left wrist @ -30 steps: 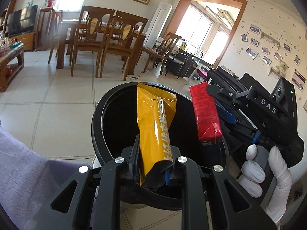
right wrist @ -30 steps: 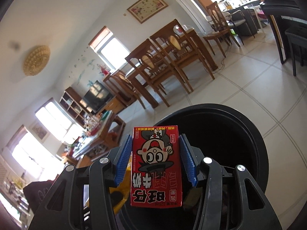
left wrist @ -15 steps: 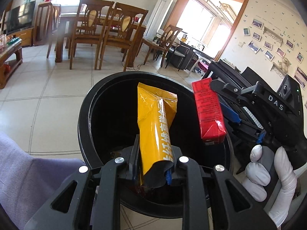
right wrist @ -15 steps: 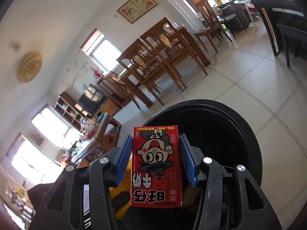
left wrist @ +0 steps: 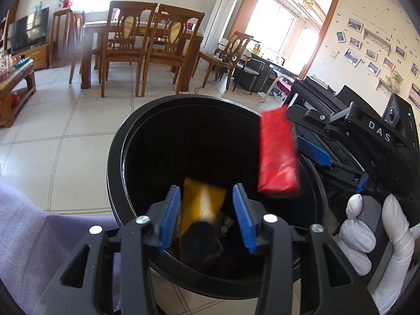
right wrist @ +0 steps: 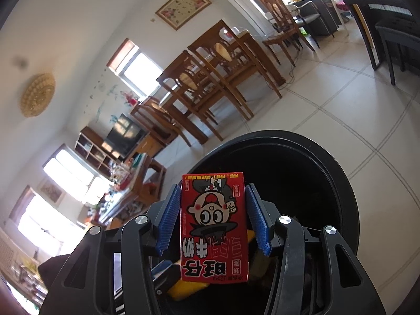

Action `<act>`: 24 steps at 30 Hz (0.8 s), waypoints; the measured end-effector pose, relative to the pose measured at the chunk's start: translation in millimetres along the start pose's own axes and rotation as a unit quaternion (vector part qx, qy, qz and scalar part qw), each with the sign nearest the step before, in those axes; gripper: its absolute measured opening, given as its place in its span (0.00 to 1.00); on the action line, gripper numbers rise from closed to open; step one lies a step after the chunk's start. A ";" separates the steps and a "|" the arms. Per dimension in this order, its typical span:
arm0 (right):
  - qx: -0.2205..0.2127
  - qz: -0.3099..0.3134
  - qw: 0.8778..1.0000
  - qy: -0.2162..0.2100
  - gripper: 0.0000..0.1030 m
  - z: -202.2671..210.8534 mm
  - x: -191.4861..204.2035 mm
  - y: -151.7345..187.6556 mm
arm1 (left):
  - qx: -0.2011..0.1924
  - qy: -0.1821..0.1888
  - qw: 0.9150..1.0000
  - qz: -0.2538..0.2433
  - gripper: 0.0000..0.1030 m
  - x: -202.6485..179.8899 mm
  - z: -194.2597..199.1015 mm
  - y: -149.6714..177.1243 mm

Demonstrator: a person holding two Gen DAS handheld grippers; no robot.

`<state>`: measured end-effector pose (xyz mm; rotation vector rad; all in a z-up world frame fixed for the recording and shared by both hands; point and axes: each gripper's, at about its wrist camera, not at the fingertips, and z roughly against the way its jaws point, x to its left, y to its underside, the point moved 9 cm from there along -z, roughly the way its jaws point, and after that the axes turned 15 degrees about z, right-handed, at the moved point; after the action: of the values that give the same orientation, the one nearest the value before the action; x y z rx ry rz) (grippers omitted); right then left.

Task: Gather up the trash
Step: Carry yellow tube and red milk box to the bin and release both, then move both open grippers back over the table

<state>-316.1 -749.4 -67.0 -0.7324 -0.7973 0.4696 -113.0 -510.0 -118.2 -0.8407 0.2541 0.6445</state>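
Two handheld grippers hover over a black bin (left wrist: 115, 157) on a tiled floor. On the left, the left gripper (left wrist: 207, 215) is opening its jaws; a yellow wrapper (left wrist: 202, 204), blurred, slips between them into the bin, touching neither pad. On the right, the right gripper (right wrist: 214, 220) is also opening; a red carton (right wrist: 214, 225) sits between its jaws, apparently just freed. This looks like the drop step; next, both would likely pull clear to fetch more trash.
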 end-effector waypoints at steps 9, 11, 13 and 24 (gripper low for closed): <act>-0.010 0.003 1.000 0.006 0.70 -0.3 5.2 3.6 | -0.024 -0.008 0.999 -0.022 0.54 -5.5 13.6 -1.1; -0.014 0.008 1.000 0.008 0.70 0.7 8.1 4.8 | -0.029 -0.006 0.999 -0.022 0.54 -4.1 20.9 -1.8; -0.017 0.018 1.000 0.007 0.71 1.5 12.9 4.7 | -0.039 -0.003 0.999 -0.019 0.55 -1.6 33.4 -2.2; 0.002 0.127 0.992 -0.026 0.75 -18.6 96.7 26.6 | -0.120 -0.050 0.991 -0.004 0.67 56.9 146.4 5.6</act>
<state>-244.6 -678.6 -50.0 -0.8257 -0.7545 0.7222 -77.6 -371.9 -52.0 -1.0359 0.0826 0.7176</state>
